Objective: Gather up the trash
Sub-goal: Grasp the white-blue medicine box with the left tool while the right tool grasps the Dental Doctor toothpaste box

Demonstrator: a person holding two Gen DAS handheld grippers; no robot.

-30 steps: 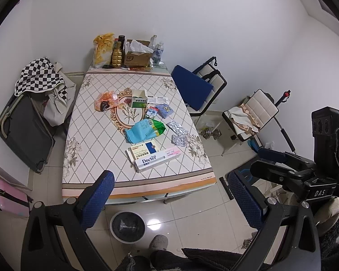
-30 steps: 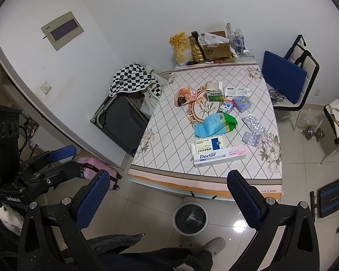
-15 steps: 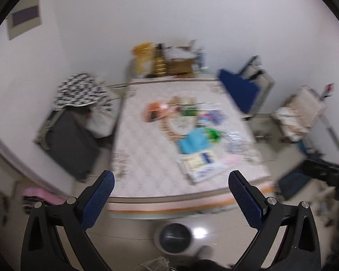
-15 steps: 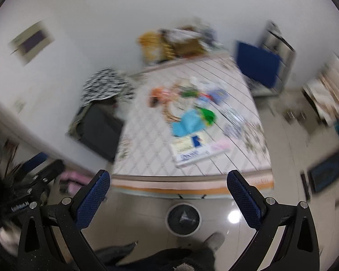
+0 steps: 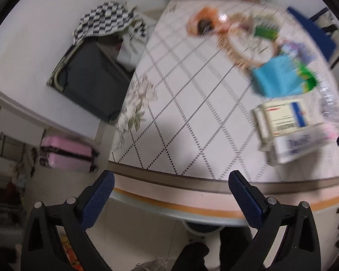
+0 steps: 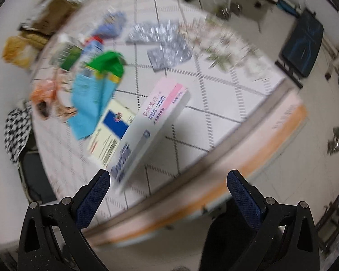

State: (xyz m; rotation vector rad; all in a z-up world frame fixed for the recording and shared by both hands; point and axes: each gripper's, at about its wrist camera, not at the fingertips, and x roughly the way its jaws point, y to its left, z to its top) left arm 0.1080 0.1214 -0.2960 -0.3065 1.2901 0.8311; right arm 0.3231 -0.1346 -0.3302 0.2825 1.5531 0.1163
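Observation:
Trash lies on a table point(image 5: 192, 122) with a diamond-patterned cloth. A long white and pink toothpaste box point(image 6: 151, 128) point(image 5: 300, 144) lies nearest the front edge, beside a cream and blue box point(image 5: 282, 117) point(image 6: 110, 131). Behind them lie a blue and green packet point(image 5: 280, 79) point(image 6: 95, 90), silver blister packs point(image 6: 167, 52) and an orange bag point(image 5: 203, 23). My left gripper point(image 5: 169, 194) is open and empty over the table's front edge. My right gripper point(image 6: 168, 192) is open and empty just in front of the toothpaste box. Both views are blurred.
A round bin point(image 5: 201, 227) sits on the floor under the table's front edge. A dark suitcase point(image 5: 90, 83) with checkered cloth and a pink case point(image 5: 65, 152) stand left of the table. A blue chair point(image 5: 314, 33) stands to its right. Boxes and bottles crowd the far end.
Both grippers have moved forward and down towards the table's front edge. The table and trash now fill both views. Both stay open.

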